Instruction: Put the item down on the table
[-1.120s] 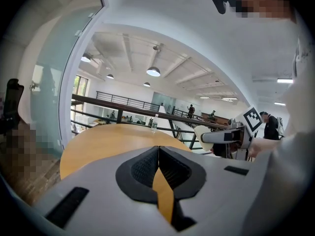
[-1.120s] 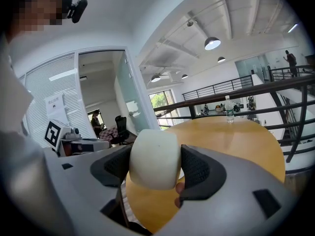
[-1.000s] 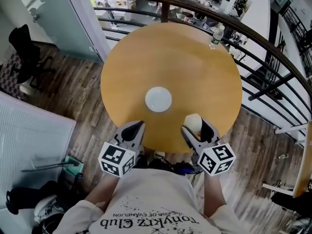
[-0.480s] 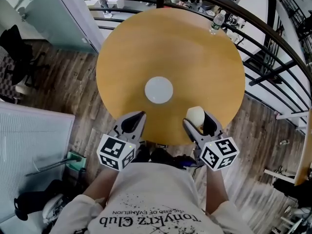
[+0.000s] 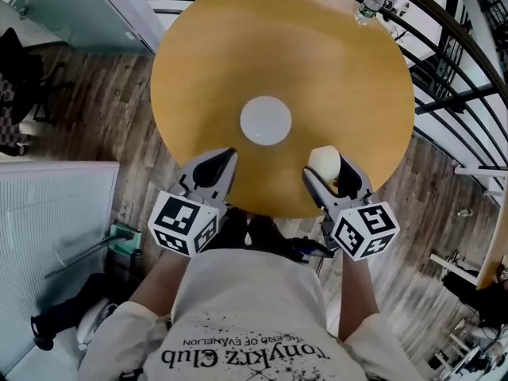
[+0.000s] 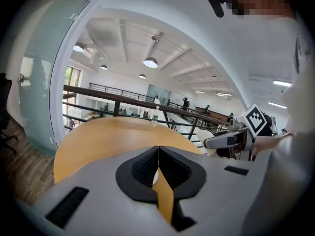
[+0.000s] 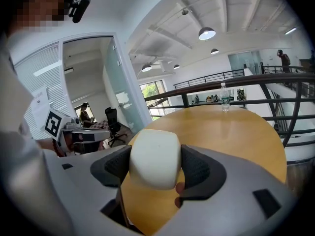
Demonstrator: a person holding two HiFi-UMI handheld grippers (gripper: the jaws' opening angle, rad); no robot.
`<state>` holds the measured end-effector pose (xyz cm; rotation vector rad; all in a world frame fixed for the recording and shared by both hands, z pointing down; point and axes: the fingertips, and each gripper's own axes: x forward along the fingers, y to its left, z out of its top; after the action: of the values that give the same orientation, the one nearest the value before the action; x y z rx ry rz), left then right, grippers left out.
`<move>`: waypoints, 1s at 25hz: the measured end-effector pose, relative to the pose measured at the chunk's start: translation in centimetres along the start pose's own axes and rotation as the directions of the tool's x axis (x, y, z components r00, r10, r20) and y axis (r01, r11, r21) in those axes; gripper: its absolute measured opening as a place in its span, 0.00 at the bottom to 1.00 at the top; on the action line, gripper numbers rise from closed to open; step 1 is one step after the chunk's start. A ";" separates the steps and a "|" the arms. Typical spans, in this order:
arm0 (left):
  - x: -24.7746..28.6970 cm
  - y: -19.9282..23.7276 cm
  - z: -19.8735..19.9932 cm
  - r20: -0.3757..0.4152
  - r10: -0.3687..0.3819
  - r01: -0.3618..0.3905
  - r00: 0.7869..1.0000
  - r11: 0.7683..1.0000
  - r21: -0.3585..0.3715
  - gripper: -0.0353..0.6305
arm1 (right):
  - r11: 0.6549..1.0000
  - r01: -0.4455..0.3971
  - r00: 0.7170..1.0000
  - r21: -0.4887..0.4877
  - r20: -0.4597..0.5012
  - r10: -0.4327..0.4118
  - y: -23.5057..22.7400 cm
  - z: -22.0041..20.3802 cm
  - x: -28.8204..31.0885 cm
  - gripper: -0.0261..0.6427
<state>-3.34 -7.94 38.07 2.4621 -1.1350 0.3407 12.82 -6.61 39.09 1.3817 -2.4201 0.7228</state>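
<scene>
A cream, rounded item [image 7: 155, 157] sits squeezed between the dark pads of my right gripper [image 7: 156, 166], which is shut on it. From the head view, the right gripper [image 5: 327, 170] holds the item [image 5: 323, 160] just above the near edge of the round wooden table [image 5: 198, 62]. My left gripper [image 5: 217, 165] hovers at the same near edge, to the left. Its jaws meet with nothing between them in the left gripper view [image 6: 158, 157]. That view also shows the item [image 6: 203, 136] to the right.
A flat white disc [image 5: 266, 121] lies at the table's middle. A clear water bottle [image 5: 371, 1] stands at the far right rim, next to a dark metal railing [image 5: 444, 62]. Wooden floor and a black chair [image 5: 16, 62] lie to the left.
Both grippers keep their places at the table's near edge and the item stays held. The head view has shifted, so the table sits higher and larger in frame.
</scene>
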 end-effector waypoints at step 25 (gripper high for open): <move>6.8 5.2 -2.4 -0.092 -0.016 0.011 0.996 0.999 -0.049 0.09 | 1.000 -0.017 0.989 0.001 -0.148 0.017 -3.4 -1.6 10.9 0.52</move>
<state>-3.12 -14.39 44.15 2.3850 -1.0756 0.4139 10.09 -15.07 46.41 1.2616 -2.3188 0.7994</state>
